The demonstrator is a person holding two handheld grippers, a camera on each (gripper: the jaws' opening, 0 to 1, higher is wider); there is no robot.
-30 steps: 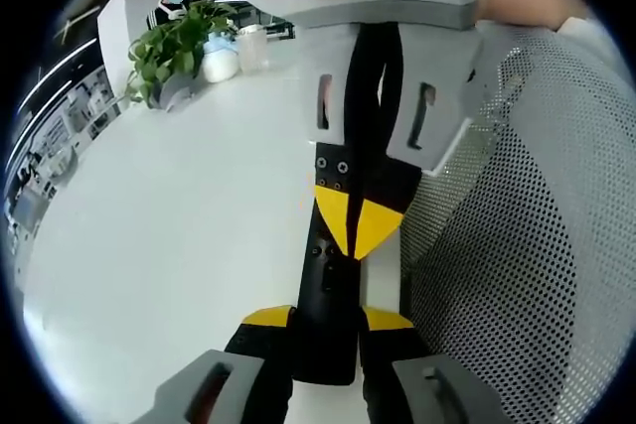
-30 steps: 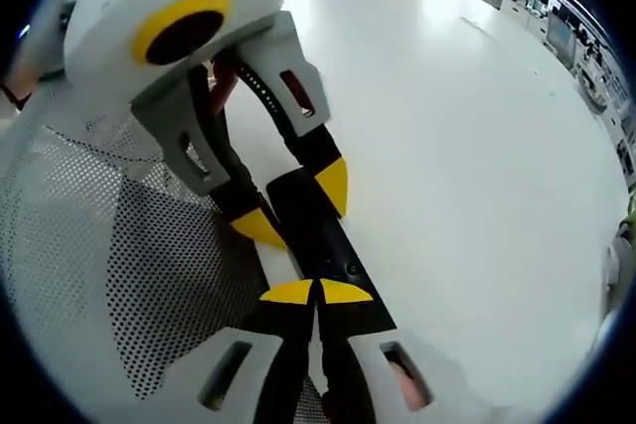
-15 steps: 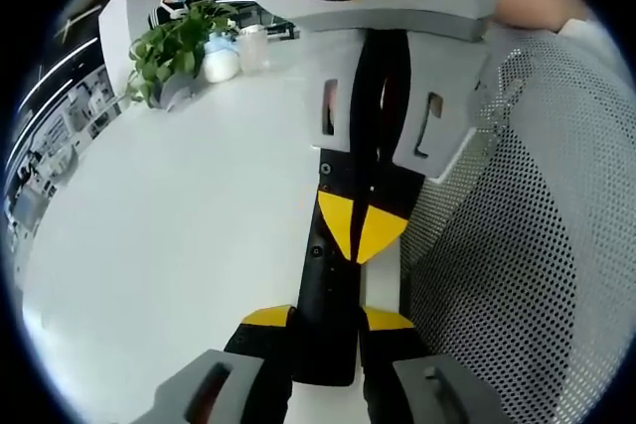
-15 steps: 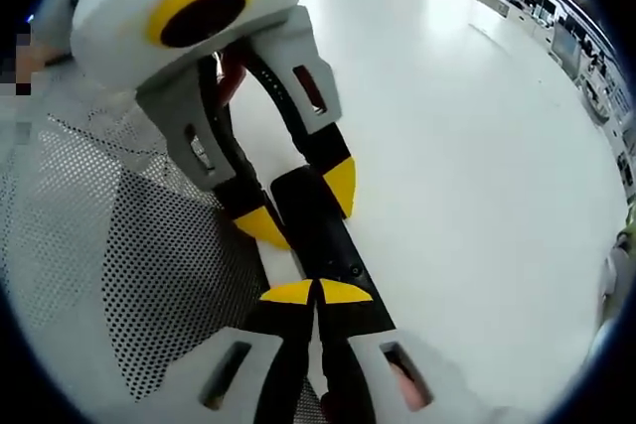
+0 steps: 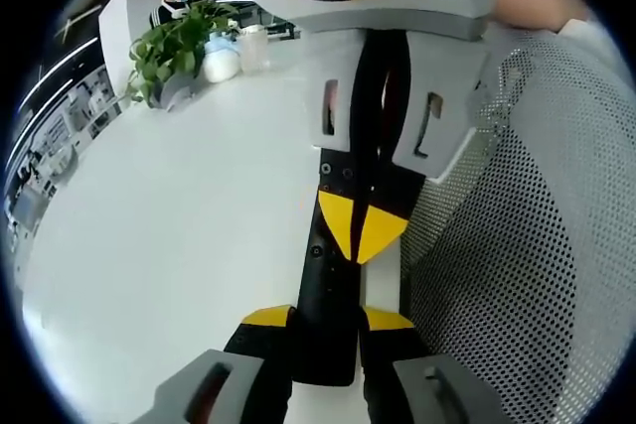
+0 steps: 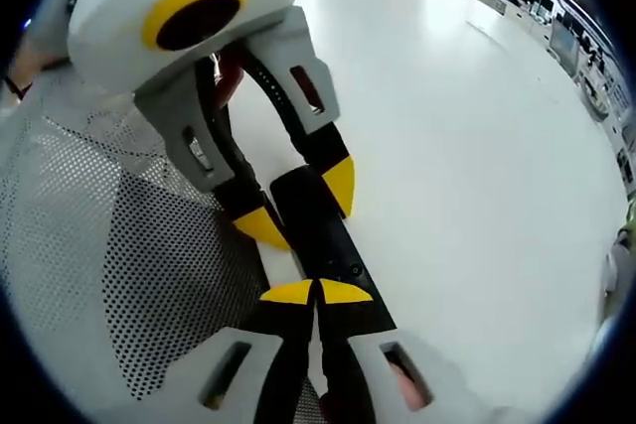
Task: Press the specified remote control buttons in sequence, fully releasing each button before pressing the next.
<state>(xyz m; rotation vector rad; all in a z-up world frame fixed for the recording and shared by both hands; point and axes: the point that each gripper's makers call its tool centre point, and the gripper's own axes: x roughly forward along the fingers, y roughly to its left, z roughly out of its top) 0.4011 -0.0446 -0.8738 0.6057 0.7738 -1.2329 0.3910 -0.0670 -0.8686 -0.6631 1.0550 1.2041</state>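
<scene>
On the smooth white table (image 5: 179, 215), a slim black remote (image 5: 328, 295).

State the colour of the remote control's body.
Black; the remote control shows best in the right gripper view.

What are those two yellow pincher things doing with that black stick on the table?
A person is working a black remote control on a white table with two handheld grippers. The left gripper clamps one end of the remote between its yellow-tipped jaws, holding it steady. The right gripper, its jaws closed together, has its tips down on the remote's top face, as if pressing a button. A white perforated chair back sits alongside, and a potted plant stands at the table's far side.
</scene>
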